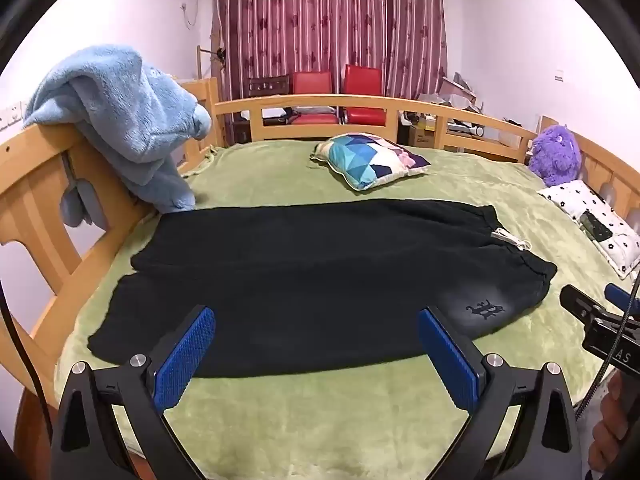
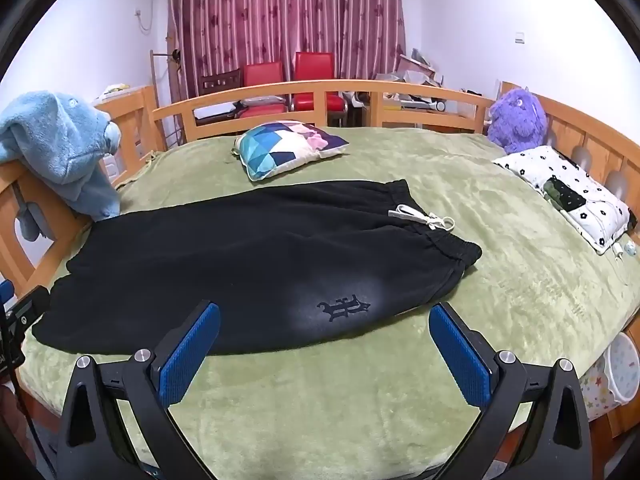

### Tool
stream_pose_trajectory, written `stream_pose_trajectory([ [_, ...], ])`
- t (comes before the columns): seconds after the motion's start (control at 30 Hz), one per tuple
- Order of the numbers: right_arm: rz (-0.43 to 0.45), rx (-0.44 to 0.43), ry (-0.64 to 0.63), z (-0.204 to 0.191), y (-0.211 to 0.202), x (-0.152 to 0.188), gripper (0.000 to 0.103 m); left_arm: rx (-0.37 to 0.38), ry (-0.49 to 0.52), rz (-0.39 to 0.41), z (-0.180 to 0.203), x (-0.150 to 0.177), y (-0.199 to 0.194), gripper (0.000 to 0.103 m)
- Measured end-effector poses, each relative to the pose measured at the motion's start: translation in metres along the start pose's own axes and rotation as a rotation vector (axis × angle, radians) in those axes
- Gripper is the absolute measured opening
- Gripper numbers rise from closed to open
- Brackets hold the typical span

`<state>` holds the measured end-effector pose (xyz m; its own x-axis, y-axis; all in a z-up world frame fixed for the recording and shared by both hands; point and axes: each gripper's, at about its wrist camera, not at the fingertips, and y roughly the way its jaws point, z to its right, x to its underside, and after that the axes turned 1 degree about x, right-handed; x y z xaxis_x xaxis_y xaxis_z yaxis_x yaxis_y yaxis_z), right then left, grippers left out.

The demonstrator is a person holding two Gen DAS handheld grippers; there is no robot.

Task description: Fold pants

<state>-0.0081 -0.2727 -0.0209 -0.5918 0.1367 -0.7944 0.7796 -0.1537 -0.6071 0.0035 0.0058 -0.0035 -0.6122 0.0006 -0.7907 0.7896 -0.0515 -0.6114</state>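
A: From the left wrist, how do the black pants (image 1: 304,280) lie?

B: Flat on the green blanket (image 1: 320,412), long axis running left to right. The waistband with its white drawstring (image 1: 510,240) points right and the leg ends point left, toward the wooden bed frame (image 1: 36,208). The left gripper (image 1: 316,340) hovers over the near edge, fingers wide apart, nothing between them. The right gripper (image 1: 592,312) shows at the right edge, apart from the cloth.

A: And from the right wrist?

B: Same lie: waistband right, legs left, the embroidered logo (image 2: 344,306) near the front edge. The right gripper (image 2: 325,336) is spread wide and empty above the near hem. A star-patterned bin (image 2: 622,372) stands beside the bed; I can't tell what's in it.
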Motion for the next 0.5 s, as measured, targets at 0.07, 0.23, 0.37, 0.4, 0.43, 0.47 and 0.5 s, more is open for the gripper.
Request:
stream_pose_trajectory([
  [0.07, 0.001, -0.013, 0.005, 0.0, -0.002, 0.001, 0.102, -0.006, 0.043, -0.032, 0.009, -0.002, 0.01, 0.102],
  [0.23, -0.032, -0.015, 0.002, -0.008, 0.009, 0.002, 0.102, -0.011, 0.04, -0.004, 0.012, 0.003, 0.009, 0.102],
  [0.37, -0.022, -0.002, -0.012, -0.017, 0.011, 0.009, 0.102, 0.005, 0.027, 0.015, 0.006, 0.004, 0.004, 0.102],
  [0.4, -0.021, -0.006, -0.013, -0.017, 0.011, 0.01, 0.102, 0.013, 0.017, 0.016, 0.001, 0.004, 0.004, 0.102],
  [0.43, -0.02, -0.007, -0.015, -0.018, 0.01, 0.01, 0.102, 0.013, 0.016, 0.015, 0.001, 0.004, 0.003, 0.102],
  [0.47, -0.018, -0.006, -0.017, -0.018, 0.01, 0.011, 0.102, 0.011, 0.016, 0.013, 0.001, 0.004, 0.003, 0.102],
  [0.5, -0.017, -0.005, -0.02, -0.019, 0.009, 0.011, 0.102, 0.008, 0.016, 0.009, 0.001, 0.003, 0.003, 0.102],
])
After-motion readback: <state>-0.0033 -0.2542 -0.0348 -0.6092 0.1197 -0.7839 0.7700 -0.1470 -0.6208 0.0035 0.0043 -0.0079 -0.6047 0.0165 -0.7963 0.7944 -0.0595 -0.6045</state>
